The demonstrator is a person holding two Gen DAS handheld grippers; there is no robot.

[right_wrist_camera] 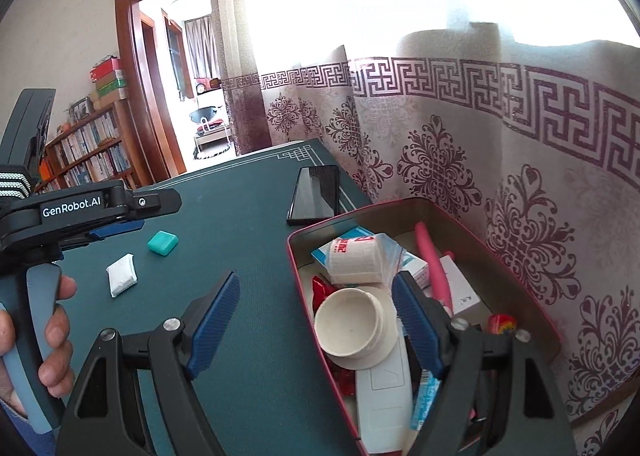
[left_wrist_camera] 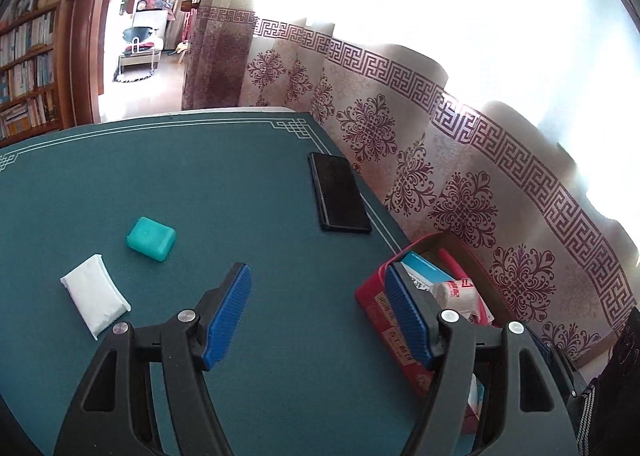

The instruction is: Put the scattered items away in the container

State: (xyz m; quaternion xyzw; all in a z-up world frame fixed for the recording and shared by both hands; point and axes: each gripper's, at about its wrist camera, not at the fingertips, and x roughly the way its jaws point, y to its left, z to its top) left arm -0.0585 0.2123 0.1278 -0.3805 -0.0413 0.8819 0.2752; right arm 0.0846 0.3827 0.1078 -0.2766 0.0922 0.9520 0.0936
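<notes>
Still out on the green surface (left_wrist_camera: 260, 196) lie three loose things: a white packet (left_wrist_camera: 95, 294), a teal case (left_wrist_camera: 151, 239) just beyond it, and a black phone (left_wrist_camera: 339, 192) farther off near the curtain. The packet and the case sit to the left of the left tongs (left_wrist_camera: 318, 310), with the packet the closer of the two, its long axis running slantwise from upper left toward lower right in the left wrist view. The red container (right_wrist_camera: 432, 208) stands on the other side, at the surface's right edge, already crowded with a white cup (right_wrist_camera: 352, 322), a bandage roll (right_wrist_camera: 354, 260) and small boxes. The left tongs are spread wide with nothing between the blue pads, and they hang over bare surface between packet and container. The right tongs (right_wrist_camera: 316, 322) are likewise open and empty, poised over the container's near wall. Judging by this, the left hand (right_wrist_camera: 52, 332) is the nearer one for the packet, and would need to swing leftward and down.
</notes>
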